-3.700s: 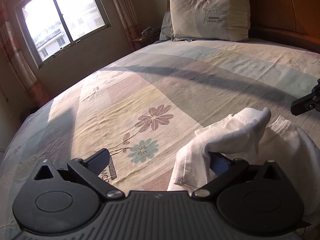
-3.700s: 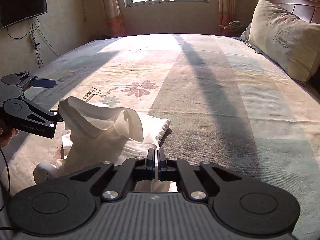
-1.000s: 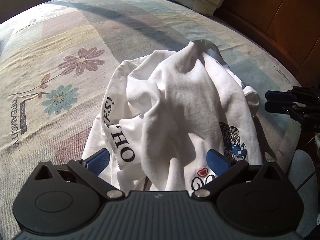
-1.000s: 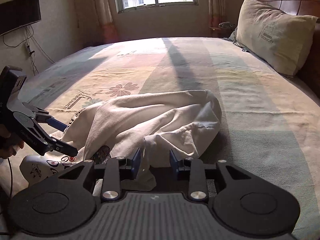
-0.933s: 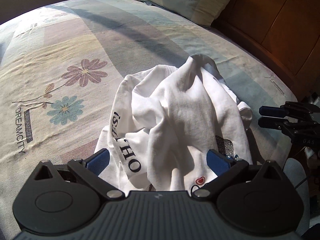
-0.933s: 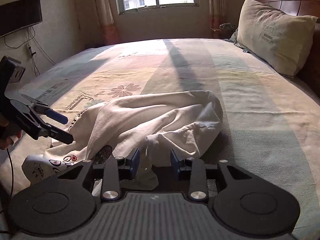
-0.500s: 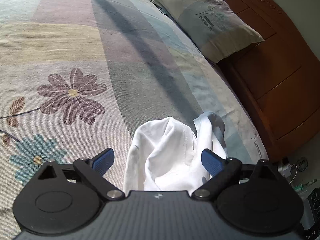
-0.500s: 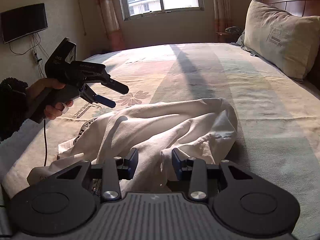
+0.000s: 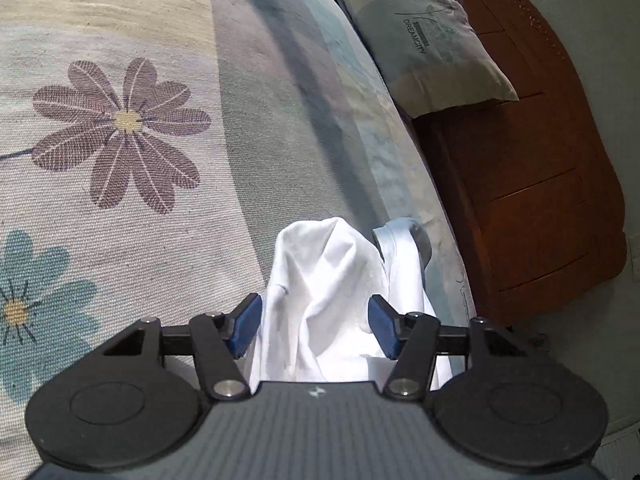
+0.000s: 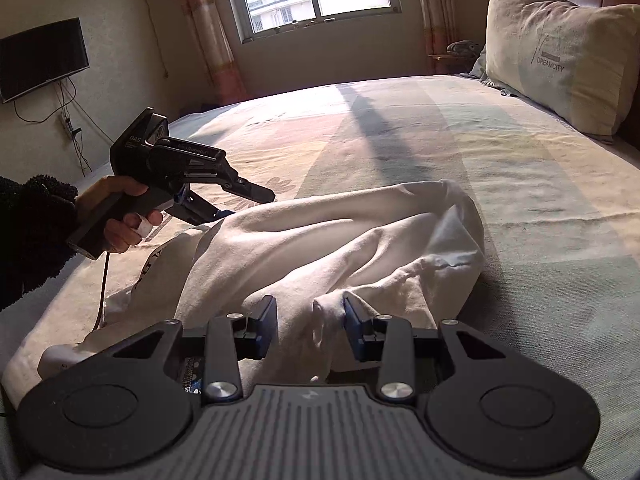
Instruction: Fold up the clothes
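I am seeing the white shirt (image 10: 320,248) lying crumpled on the bed (image 10: 520,200). Right wrist view alone is showing the left gripper (image 10: 248,204) held in a hand (image 10: 120,216) over the shirt's far edge. Left wrist view alone is showing the headboard (image 9: 540,200). Left jaws are closing around a raised fold, pads not yet pressing. Right gripper (image 10: 310,326) jaws are standing part open, cloth between, contact unclear.
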### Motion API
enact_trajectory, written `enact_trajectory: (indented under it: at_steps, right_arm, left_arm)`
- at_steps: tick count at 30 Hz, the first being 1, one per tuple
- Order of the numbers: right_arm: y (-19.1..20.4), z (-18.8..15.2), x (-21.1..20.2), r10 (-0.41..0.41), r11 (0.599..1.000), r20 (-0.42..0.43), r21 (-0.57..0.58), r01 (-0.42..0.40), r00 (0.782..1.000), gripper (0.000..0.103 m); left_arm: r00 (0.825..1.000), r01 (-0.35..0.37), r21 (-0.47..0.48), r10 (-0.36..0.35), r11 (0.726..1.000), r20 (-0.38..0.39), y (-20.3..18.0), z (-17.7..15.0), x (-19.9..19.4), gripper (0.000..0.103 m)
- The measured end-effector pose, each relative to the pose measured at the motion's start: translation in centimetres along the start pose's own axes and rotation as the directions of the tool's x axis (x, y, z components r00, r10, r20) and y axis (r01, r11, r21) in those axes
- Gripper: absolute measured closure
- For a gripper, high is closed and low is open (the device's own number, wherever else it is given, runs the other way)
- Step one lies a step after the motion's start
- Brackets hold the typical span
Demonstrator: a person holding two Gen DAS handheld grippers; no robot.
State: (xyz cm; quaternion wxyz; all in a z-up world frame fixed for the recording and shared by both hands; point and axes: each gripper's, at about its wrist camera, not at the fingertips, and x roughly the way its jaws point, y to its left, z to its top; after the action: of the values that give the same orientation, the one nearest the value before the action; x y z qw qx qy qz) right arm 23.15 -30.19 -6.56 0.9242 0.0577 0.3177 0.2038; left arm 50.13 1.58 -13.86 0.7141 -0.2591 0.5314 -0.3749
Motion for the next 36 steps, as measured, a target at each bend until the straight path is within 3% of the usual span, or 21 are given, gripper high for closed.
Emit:
enact_trajectory:
  at_steps: [4,10,12,14,18,22,27,32,36]
  right_arm:
    - [-0.3,-0.2,0.2,0.004,1.000,0.001,0.021,-0.004,1.000,0.061]
    - [-0.5,-0.4,0.2,-0.004,1.000,0.000,0.023,0.004,1.000,0.060]
    - [-0.5,-0.4,0.2,-0.005,1.000,-0.002,0.030,0.005,1.000,0.060]
    - [-0.5,-0.4,0.3,-0.006,0.999,-0.002,0.038,0.006,1.000,0.060]
    - [-0.2,-0.5,0.2,-0.019,1.000,-0.002,0.008,0.019,1.000,0.059]
    - [-0.6,-0.6,0.4,-0.018,0.999,-0.004,0.034,0.018,1.000,0.059]
    - [-0.3,-0.6,-0.3,-0.054,0.998,0.006,0.015,0.053,0.999,0.059]
    - [-0.8,-0.4,-1.2,-0.099,0.995,0.020,0.022,0.098,0.995,0.059]
    - [-1.5,-0.3,-1.5,-0.119,0.992,0.018,0.037,0.118,0.993,0.059]
  left_arm:
    - [0.997,0.030,-0.172,-0.017,0.985,0.072,2.6,0.8,-0.2,0.063]
    - [0.997,0.060,-0.197,-0.049,0.978,0.063,3.5,0.3,0.0,0.070]
    - [0.998,0.048,-0.235,-0.035,0.971,0.059,4.5,0.2,0.0,0.093]
    - [0.996,0.062,-0.274,-0.043,0.960,0.072,5.0,-0.2,0.0,0.093]
    - [1.000,0.013,-0.206,-0.011,0.979,0.012,2.7,-0.9,0.3,0.093]
    - [0.995,-0.094,-0.127,0.098,0.987,0.022,0.5,-0.5,0.0,0.093]
    - [0.954,-0.283,0.030,0.279,0.959,0.112,-3.9,-0.2,-1.5,0.099]
    - [0.896,-0.390,0.006,0.378,0.921,0.233,-4.6,0.5,-6.3,0.099]
    - [0.834,-0.476,-0.047,0.468,0.878,0.293,-3.4,0.7,-10.1,0.099]
